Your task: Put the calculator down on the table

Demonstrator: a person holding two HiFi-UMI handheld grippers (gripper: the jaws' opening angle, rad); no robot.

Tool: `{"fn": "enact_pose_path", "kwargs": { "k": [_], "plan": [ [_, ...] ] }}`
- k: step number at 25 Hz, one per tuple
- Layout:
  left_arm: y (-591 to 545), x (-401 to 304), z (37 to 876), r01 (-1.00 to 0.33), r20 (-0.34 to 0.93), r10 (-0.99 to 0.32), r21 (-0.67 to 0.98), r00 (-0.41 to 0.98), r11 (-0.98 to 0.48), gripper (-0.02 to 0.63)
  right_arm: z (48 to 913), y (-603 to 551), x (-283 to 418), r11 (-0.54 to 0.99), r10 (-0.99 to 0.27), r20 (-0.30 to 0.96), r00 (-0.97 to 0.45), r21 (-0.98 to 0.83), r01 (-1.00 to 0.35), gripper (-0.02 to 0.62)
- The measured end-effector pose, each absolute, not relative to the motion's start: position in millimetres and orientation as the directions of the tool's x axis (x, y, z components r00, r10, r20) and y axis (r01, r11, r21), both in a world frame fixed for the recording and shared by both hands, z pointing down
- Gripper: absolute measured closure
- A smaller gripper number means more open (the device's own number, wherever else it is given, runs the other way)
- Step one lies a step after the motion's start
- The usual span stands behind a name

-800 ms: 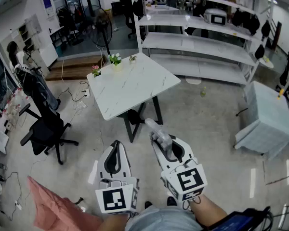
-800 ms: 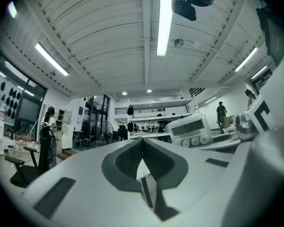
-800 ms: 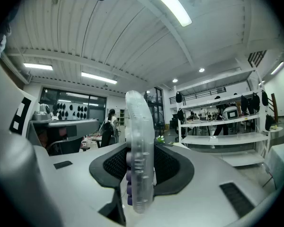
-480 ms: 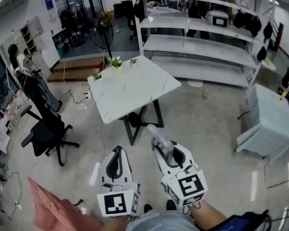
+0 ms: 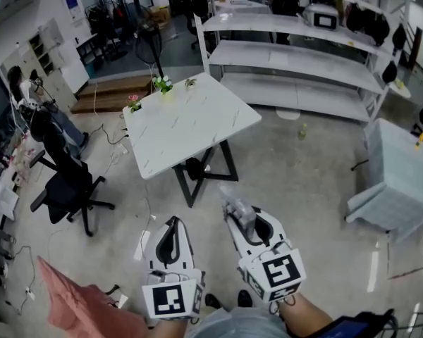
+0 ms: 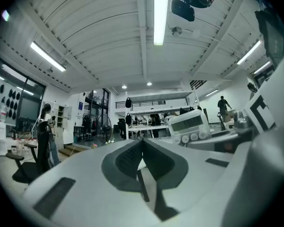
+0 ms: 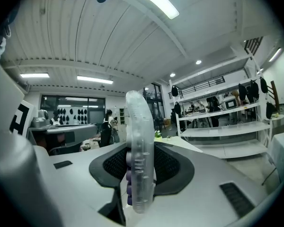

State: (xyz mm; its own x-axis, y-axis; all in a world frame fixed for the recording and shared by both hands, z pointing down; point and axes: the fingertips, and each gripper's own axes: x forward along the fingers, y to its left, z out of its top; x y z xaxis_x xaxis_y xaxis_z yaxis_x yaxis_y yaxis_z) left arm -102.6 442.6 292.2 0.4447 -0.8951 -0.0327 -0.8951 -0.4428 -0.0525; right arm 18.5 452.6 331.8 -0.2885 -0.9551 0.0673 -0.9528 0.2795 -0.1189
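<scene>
A clear plastic calculator [image 5: 234, 201] with purple keys is held on edge in my right gripper [image 5: 245, 217], over the floor and short of the white marble-look table [image 5: 190, 122]. In the right gripper view the calculator [image 7: 139, 150] stands upright between the dark pads, which press on both its faces; the table [image 7: 173, 141] lies ahead beyond it. My left gripper [image 5: 170, 236] hangs beside the right one, shut with nothing in it. From the left gripper view [image 6: 142, 143] the calculator's display and buttons [image 6: 189, 126] show at the right.
Small flower pots [image 5: 162, 84] stand at the table's far edge. A black office chair [image 5: 63, 189] is left of the table, white shelving [image 5: 296, 55] and a fan [image 5: 149, 44] behind it, a grey covered box [image 5: 395, 174] at the right, and a pink cloth [image 5: 77, 305] at bottom left.
The head view has drifted a little, so the table sits slightly further left. Both grippers keep their places side by side, and the calculator stays in the right one.
</scene>
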Motion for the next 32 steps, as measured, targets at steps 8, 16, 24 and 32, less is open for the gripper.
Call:
{"fn": "enact_pose_path", "kwargs": {
  "k": [8, 16, 24, 32],
  "plan": [
    [404, -90, 308, -0.905, -0.008, -0.906, -0.063, 0.422, -0.421, 0.598, 347, 411, 37, 0.29, -0.949, 0.084, -0.303, -0.137, -0.947, 0.451],
    [319, -107, 330, -0.912, -0.004, -0.912, -0.008, 0.41, -0.41, 0.598, 366, 330, 22, 0.298, -0.942, 0.119, -0.315, -0.14, -0.944, 0.451],
    [201, -134, 329, -0.904, 0.014, -0.904, 0.031, 0.428, -0.427, 0.598, 365, 215, -5, 0.289, -0.938, 0.157, -0.309, -0.138, -0.947, 0.451],
    [122, -142, 306, -0.893, -0.063, -0.892, 0.008, 0.448, -0.449, 0.598, 341, 139, -15, 0.285, -0.949, 0.104, -0.297, -0.113, -0.952, 0.451]
  ]
}}
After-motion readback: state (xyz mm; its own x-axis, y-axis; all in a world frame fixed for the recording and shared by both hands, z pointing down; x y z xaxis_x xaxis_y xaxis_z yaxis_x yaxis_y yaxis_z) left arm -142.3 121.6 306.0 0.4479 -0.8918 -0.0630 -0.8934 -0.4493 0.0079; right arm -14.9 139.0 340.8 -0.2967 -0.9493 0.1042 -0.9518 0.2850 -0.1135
